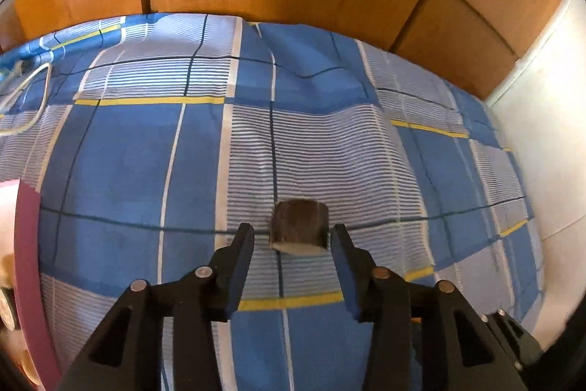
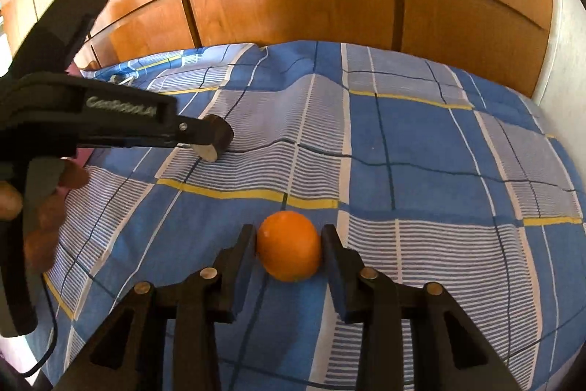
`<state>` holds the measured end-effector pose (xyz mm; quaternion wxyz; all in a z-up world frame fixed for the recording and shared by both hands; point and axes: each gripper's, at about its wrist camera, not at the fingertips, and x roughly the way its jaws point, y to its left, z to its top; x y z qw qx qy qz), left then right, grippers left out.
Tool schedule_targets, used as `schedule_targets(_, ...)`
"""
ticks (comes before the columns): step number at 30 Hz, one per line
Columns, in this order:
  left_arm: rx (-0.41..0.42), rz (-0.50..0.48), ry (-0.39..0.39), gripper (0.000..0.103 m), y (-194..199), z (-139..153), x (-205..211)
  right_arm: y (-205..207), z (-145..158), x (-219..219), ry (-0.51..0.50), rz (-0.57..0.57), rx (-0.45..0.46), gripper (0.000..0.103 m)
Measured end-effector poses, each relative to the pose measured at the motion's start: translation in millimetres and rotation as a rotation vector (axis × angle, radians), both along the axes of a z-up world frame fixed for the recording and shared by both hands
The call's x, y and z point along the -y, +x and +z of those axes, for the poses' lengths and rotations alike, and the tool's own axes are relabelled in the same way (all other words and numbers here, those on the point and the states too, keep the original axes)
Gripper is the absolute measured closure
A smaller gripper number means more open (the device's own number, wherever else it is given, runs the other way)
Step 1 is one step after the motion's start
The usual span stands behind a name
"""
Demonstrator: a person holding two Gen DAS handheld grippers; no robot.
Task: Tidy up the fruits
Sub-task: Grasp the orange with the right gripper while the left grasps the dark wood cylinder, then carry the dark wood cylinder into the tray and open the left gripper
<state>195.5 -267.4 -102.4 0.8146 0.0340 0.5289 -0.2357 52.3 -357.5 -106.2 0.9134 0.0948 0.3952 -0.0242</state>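
Orange (image 2: 289, 246) sits pinched between the right gripper's (image 2: 288, 233) fingers on the checked bedsheet (image 2: 421, 141), while the left gripper (image 1: 292, 233) gapes around a dark cut fruit piece (image 1: 298, 226).

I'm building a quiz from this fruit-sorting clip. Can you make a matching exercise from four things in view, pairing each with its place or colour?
Things
1. orange
2. dark brown cut piece
3. bedsheet
4. pink rim

Descriptions
A. blue checked, with white and yellow stripes
B. between the jaws of the right gripper
C. at the far left edge of the left wrist view
D. between the jaws of the left gripper, pale cut face showing

Pairs: 1-B, 2-D, 3-A, 4-C
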Motion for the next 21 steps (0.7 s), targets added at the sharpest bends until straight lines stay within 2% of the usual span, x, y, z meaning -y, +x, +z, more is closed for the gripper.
schedule_targets(2, -0.018, -0.01, 0.002, 0.062, 2, -7, 4, 0, 0, 2, 0.017, 0.003, 0.002, 0.067)
schedule_targets(3, -0.02, -0.014, 0.006, 0.067, 2, -9, 6, 1, 0, 3, 0.022, 0.004, 0.003, 0.067)
schedule_targets(7, 0.018, -0.016, 0.006, 0.068, -10, -11, 3, 2, 0, 3, 0.017, 0.015, -0.002, 0.067)
schedule_targets(14, 0.128, -0.001, 0.073, 0.067, -76, 3, -45, -2, 9, -4, -0.029, 0.077, -0.008, 0.067)
schedule_targets(19, 0.166, 0.038, 0.127, 0.067, -113, -2, -83, -13, 15, -13, 0.023, 0.076, 0.037, 0.067)
schedule_targets(21, 0.213, 0.04, 0.143, 0.067, -123, -3, -92, -16, 19, -20, 0.015, 0.075, 0.05, 0.067)
